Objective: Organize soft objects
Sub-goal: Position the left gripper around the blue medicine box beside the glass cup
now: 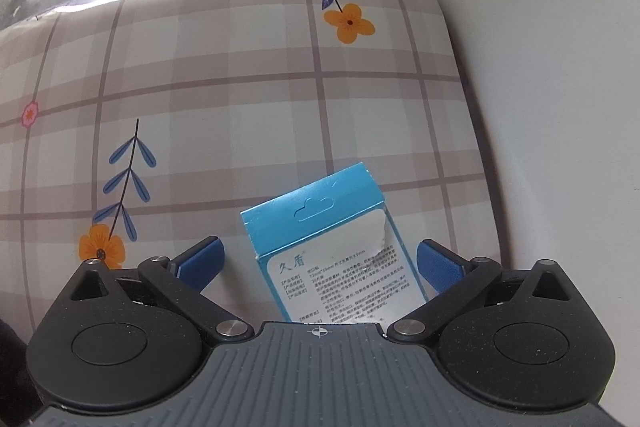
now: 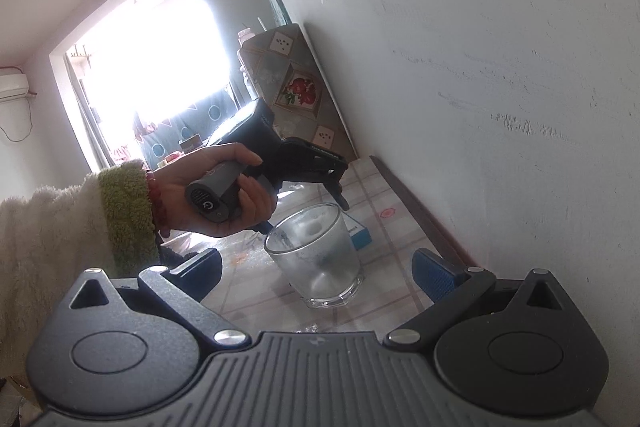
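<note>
Left hand-held gripper [image 1: 320,263], fingers spread wide, straddles a blue box [image 1: 326,247] lying on the checked table [image 1: 240,87] without touching it. Right hand-held gripper [image 2: 318,269] (equally wide) frames a clear glass [image 2: 316,259], not gripping it.

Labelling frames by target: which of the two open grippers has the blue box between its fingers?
The left gripper brackets the blue box; the right gripper faces a clear glass instead.

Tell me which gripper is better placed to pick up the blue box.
Left. The blue box already sits between the open left gripper fingers. The open right gripper faces the glass cup instead.
</note>
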`<state>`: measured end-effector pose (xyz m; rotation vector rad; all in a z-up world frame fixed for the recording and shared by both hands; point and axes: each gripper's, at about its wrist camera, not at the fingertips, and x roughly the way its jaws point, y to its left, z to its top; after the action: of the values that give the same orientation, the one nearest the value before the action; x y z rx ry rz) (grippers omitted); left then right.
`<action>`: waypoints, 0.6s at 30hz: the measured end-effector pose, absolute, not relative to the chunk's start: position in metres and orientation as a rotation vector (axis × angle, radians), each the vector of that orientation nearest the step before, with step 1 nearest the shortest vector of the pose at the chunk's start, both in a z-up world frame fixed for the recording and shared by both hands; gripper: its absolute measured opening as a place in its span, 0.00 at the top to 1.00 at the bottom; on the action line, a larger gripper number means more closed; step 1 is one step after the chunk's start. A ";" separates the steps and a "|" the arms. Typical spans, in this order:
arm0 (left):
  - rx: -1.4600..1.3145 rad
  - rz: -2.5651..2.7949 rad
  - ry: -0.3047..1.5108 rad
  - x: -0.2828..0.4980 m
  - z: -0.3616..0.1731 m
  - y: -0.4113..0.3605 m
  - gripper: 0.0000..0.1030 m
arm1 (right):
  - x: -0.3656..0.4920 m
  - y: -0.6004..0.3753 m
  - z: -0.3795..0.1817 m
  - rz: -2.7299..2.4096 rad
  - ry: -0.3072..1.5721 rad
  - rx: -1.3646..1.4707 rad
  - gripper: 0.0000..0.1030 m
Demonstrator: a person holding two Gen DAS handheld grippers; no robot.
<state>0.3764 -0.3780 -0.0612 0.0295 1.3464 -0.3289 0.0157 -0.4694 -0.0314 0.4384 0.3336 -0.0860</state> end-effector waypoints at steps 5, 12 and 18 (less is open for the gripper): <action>0.154 -0.340 1.287 0.373 -0.065 -0.390 0.01 | 0.016 -0.466 -0.032 -0.091 0.343 0.431 0.00; 0.210 -0.359 1.213 0.382 -0.065 -0.369 0.16 | 0.009 -0.467 -0.029 -0.093 0.342 0.426 0.00; 0.218 -0.326 1.192 0.375 -0.067 -0.327 0.17 | 0.018 -0.462 -0.025 -0.074 0.349 0.414 0.00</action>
<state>0.3755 -0.3271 -0.0669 0.2175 1.1919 -0.3263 0.0179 -0.4620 -0.0247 0.4145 0.3485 -0.0738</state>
